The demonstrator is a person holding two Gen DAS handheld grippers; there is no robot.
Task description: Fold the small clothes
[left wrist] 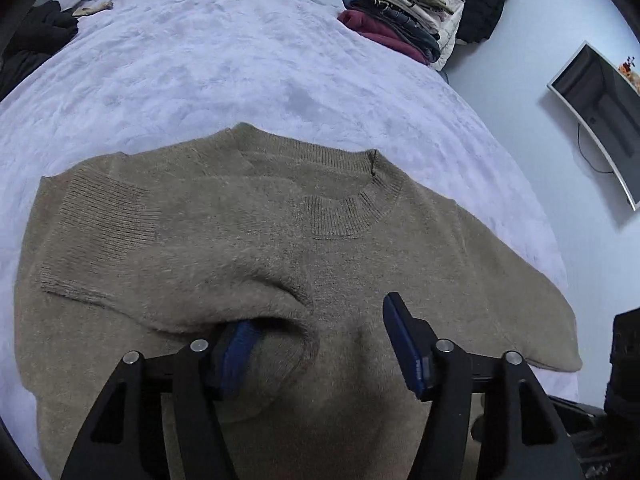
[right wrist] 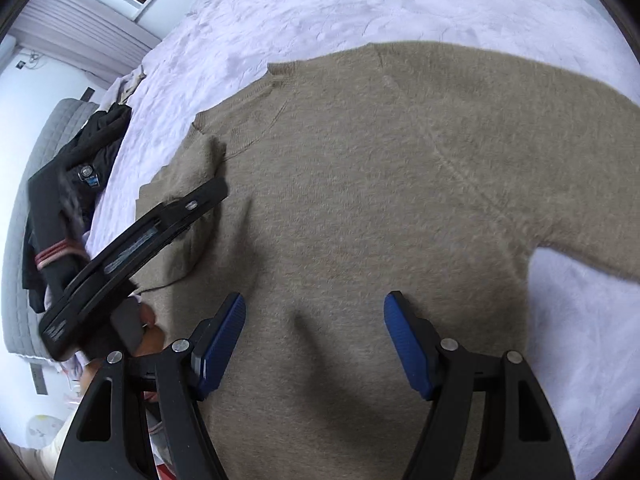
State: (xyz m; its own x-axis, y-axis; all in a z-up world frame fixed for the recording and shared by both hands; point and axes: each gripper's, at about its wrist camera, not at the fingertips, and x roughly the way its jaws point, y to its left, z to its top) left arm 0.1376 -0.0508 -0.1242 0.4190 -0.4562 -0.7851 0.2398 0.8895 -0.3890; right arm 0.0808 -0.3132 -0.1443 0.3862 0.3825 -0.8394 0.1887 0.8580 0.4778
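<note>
A tan knit sweater (left wrist: 240, 220) lies spread front-up on the bed, collar (left wrist: 352, 208) toward the far side. One sleeve is folded across the chest, its cuff (left wrist: 280, 320) draped over my left gripper's left finger. My left gripper (left wrist: 320, 340) is open, low over the sweater's middle; the blue left pad (left wrist: 236, 356) is partly under the cuff. In the right wrist view the sweater (right wrist: 380, 200) fills the frame, its other sleeve (right wrist: 580, 220) stretching right. My right gripper (right wrist: 316, 344) is open and empty just above the sweater body. The left gripper also shows in the right wrist view (right wrist: 132, 248).
The white fluffy bedspread (left wrist: 240, 60) surrounds the sweater. A stack of folded clothes (left wrist: 400, 20) sits at the bed's far right corner. Dark clothing (left wrist: 36, 40) lies at the far left, seen also in the right wrist view (right wrist: 68, 200). A monitor (left wrist: 600, 112) hangs on the right wall.
</note>
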